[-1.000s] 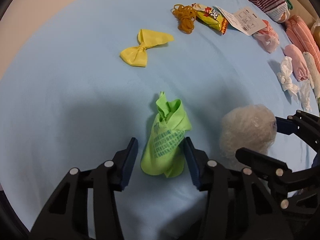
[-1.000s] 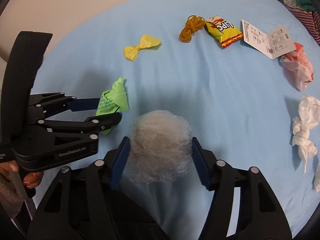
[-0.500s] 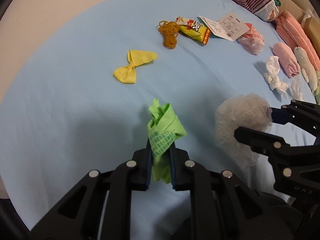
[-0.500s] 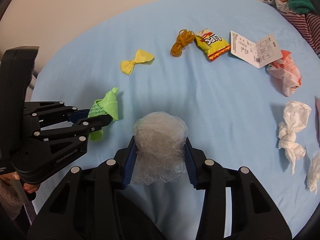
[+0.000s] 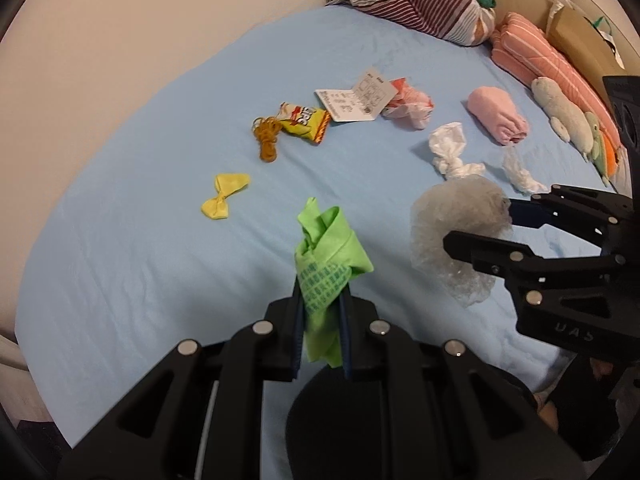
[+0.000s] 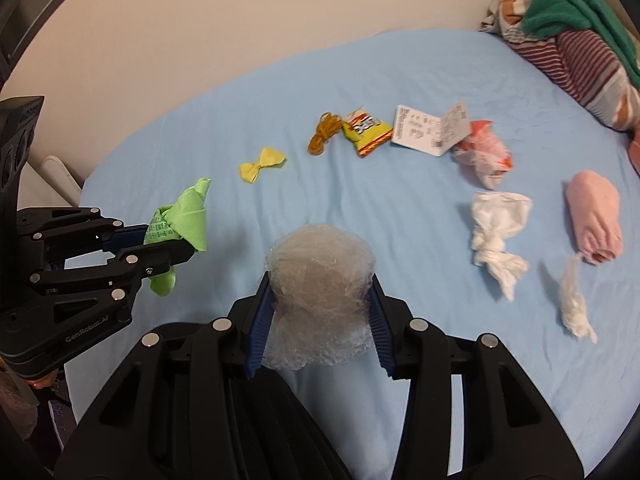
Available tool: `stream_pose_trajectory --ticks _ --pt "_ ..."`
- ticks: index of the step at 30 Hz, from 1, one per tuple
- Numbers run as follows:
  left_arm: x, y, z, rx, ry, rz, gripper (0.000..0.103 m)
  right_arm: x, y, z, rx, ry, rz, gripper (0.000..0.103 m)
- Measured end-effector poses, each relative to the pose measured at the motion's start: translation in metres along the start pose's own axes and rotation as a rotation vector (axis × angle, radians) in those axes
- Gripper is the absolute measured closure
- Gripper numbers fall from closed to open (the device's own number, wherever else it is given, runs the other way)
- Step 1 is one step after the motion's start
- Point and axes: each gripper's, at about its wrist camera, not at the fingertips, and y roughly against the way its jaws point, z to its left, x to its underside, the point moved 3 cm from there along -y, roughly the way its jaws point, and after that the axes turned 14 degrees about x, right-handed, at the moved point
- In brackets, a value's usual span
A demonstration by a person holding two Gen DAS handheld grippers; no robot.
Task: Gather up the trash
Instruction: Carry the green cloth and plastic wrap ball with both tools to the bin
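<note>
Above blue sheet (image 5: 140,280), left gripper (image 5: 322,320) pinching green wrapper (image 5: 326,256)

A bed (image 6: 400,80) covered by a light blue sheet is seen. Laid on it: a yellow wrapper (image 6: 262,165), brown rubber bands (image 6: 323,133), a chip bag (image 6: 366,129), a paper tag (image 6: 430,129), crumpled white tissues (image 6: 496,236), a pink cloth roll (image 6: 594,216). Striped clothes (image 6: 576,56) are piled at the far corner.

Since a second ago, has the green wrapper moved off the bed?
Yes. The green wrapper, clamped in the left gripper, has lifted off the blue sheet, while the yellow wrapper stays put.
</note>
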Motion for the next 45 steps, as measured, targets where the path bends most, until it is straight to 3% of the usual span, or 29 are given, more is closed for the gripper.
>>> stream_pose_trajectory --ticks 7,21,31,33,45 --pt "0.002 0.019 -0.068 0.036 -0.108 -0.012 0.088 0.034 0.049 -0.048 0.064 -0.079 -0.051 0.060" --pt "0.000 0.021 -0.236 0.159 -0.386 -0.010 0.088 0.150 0.169 -0.177 0.218 -0.313 -0.136 0.060" --pt "0.000 0.021 -0.387 0.300 -0.658 0.001 0.087 0.264 0.263 -0.272 0.378 -0.545 -0.179 0.060" --pt "0.002 0.022 -0.420 0.333 -0.717 0.005 0.087 0.289 0.285 -0.289 0.442 -0.583 -0.184 0.060" --pt "0.041 0.041 -0.606 0.583 -1.035 0.058 0.087 0.428 0.425 -0.353 0.720 -0.826 -0.208 0.060"
